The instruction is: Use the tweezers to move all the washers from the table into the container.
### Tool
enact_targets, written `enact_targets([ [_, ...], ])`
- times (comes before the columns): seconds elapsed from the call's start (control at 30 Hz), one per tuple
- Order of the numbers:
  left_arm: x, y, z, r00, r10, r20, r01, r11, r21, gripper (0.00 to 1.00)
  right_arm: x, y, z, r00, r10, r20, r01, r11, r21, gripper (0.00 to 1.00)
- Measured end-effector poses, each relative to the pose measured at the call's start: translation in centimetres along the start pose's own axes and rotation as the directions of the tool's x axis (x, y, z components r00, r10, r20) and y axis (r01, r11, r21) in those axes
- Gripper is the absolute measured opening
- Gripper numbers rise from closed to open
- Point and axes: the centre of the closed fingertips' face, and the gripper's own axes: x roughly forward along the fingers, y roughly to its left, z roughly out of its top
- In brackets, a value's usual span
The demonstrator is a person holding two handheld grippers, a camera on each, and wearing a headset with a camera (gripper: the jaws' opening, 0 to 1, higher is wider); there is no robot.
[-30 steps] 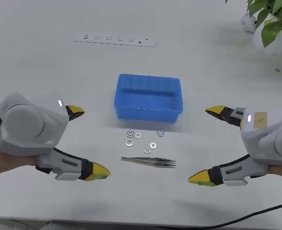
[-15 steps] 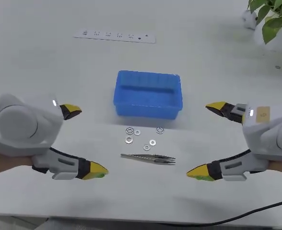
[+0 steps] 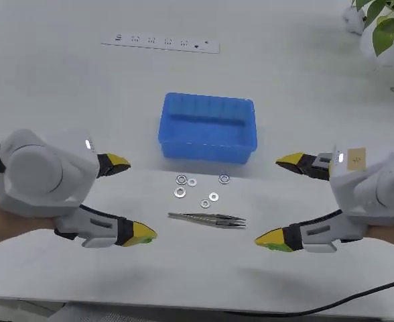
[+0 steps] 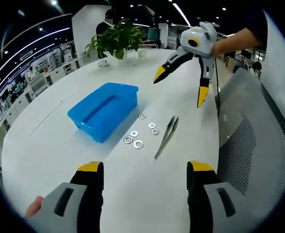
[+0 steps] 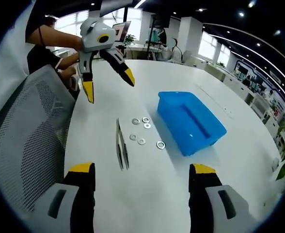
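nothing moved yet: your six washers [image 3: 180, 192] and tweezers [image 3: 207, 219] lie untouched, container [image 3: 207, 151] empty, left gripper [image 3: 138, 198] and right gripper [image 3: 271, 200] both spread wide.

White, black, yellow-tipped hand-held grippers [image 3: 140, 198] [image 3: 267, 200]

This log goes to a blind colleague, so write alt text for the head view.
Six small washers and a pair of tweezers lie on a white table between the open left tool and the open right tool, both empty. A blue container sits just beyond the washers, with a power strip farther back.
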Motion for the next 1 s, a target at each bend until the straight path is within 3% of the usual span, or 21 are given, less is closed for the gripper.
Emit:
enact_targets([
  [0.17, 1.1, -0.6, 0.1, 0.9996, -0.029, -0.001, 0.029, 1.0, -0.009, 0.74, 0.9, 0.5, -0.3, 0.9993, 0.032, -0.017, -0.032, 0.999, -0.007, 0.77],
  [0.53, 1.5, -0.8, -0.1, 0.999, -0.045, -0.002, 0.045, 0.999, -0.028, 0.73, 1.2, 0.2, -0.5, 0.9991, 0.04, -0.014, -0.04, 0.999, 0.019, 0.75],
  [0.7, 2.0, -1.1, -0.3, 0.998, -0.06, 0.019, 0.061, 0.996, -0.067, 0.7, 2.1, 1.1, -0.3, 0.9974, 0.071, -0.013, -0.07, 0.997, 0.022, 0.68],
  [0.8, 2.6, -1.7, -0.5, 0.9961, -0.088, -0.005, 0.087, 0.995, -0.049, 0.65, 3.2, 2.1, 0.2, 0.9941, 0.108, -0.015, -0.107, 0.994, 0.014, 0.62],
  [0.87, 3.2, -2.1, -0.8, 0.993, -0.112, -0.037, 0.109, 0.992, -0.068, 0.58, 4.0, 2.8, 0.3, 0.9899, 0.138, -0.033, -0.137, 0.99, 0.008, 0.58],
  [1.0, 4.1, -2.5, -0.4, 0.9919, -0.123, -0.032, 0.121, 0.991, -0.049, 0.55, 5.4, 3.4, 0.4, 0.9839, 0.169, -0.059, -0.168, 0.986, 0.019, 0.53],
])
